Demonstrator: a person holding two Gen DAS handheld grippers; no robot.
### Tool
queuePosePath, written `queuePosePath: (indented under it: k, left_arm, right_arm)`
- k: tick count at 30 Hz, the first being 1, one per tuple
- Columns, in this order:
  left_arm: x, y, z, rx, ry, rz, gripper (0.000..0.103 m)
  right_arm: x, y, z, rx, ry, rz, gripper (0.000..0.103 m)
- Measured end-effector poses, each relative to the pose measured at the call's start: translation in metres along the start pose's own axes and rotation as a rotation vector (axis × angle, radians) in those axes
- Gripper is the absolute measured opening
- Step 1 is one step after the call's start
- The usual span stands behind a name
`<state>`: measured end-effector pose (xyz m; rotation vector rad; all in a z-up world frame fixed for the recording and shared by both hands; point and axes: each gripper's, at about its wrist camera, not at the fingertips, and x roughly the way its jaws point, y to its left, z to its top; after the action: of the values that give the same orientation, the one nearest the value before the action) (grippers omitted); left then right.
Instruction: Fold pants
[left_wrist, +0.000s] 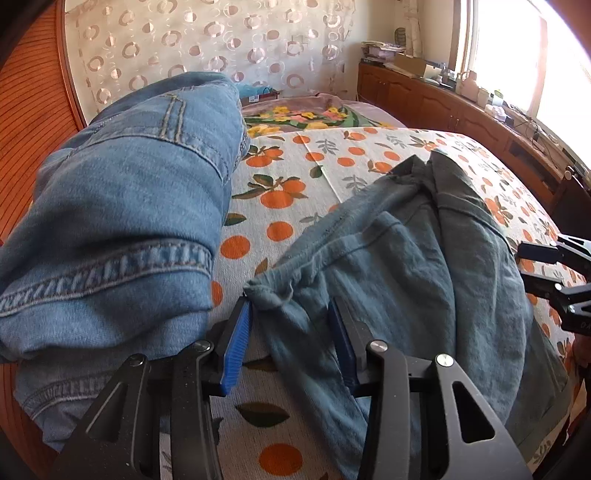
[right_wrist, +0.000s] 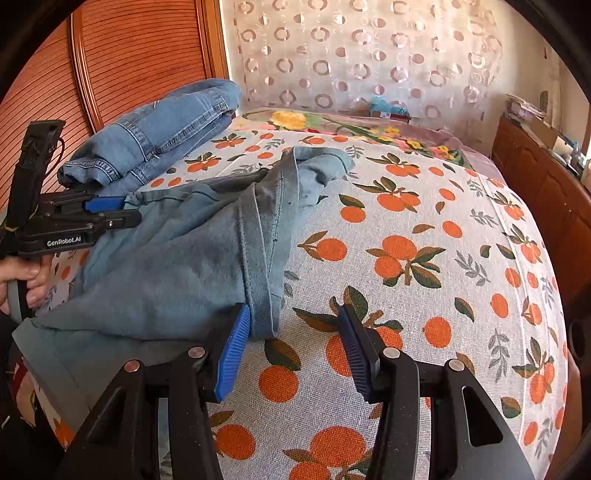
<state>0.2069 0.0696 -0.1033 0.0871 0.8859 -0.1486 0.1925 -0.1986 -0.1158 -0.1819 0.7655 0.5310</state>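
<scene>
Grey-blue pants (left_wrist: 424, 266) lie crumpled on the orange-print bedspread (left_wrist: 295, 177). My left gripper (left_wrist: 290, 317) stands open astride a rolled corner of the pants. That corner touches the left blue pad, and cloth lies against the right pad without being pinched. In the right wrist view the pants (right_wrist: 184, 258) spread to the left. Their folded hem rests against the left pad of my right gripper (right_wrist: 293, 325). This gripper is open, its other pad bare over the bedspread (right_wrist: 406, 258). The left gripper (right_wrist: 125, 212) shows at the cloth's left edge, and the right gripper (left_wrist: 524, 266) at the right edge.
Folded blue jeans (left_wrist: 110, 221) (right_wrist: 155, 133) sit at the bed's left side by a slatted wooden panel (right_wrist: 140, 55). A wooden cabinet (left_wrist: 443, 103) with clutter runs along the right wall. A floral blanket (left_wrist: 306, 114) lies at the far end. A hand (right_wrist: 26, 273) holds the left gripper.
</scene>
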Motion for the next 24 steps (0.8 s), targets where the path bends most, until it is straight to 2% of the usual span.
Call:
queuePosePath:
  k: [3,5,8,14,19,24]
  left_arm:
    - [0.002,0.001,0.005,0.000,-0.005,0.007,0.033]
    - [0.003,0.001,0.006,0.005,-0.007,0.009,0.020]
    - [0.002,0.002,0.007,0.014,-0.021,0.024,0.009]
    - [-0.013,0.018,0.014,-0.012,-0.076,0.107,0.008]
    - [-0.017,0.015,0.012,-0.003,-0.075,0.102,0.009]
    - [-0.028,0.007,0.008,-0.015,-0.089,0.065,0.024]
  right_arm:
    - [0.001,0.001,0.000,-0.005,0.001,-0.003,0.052]
    - [0.001,0.001,0.000,-0.005,0.001,-0.003,0.052]
    - [0.001,0.002,0.000,-0.008,0.001,-0.006,0.052]
    - [0.002,0.002,0.000,-0.013,0.001,-0.008,0.053]
    - [0.002,0.002,0.000,-0.012,0.001,-0.007,0.053]
    - [0.002,0.001,-0.001,-0.010,0.000,-0.004,0.053]
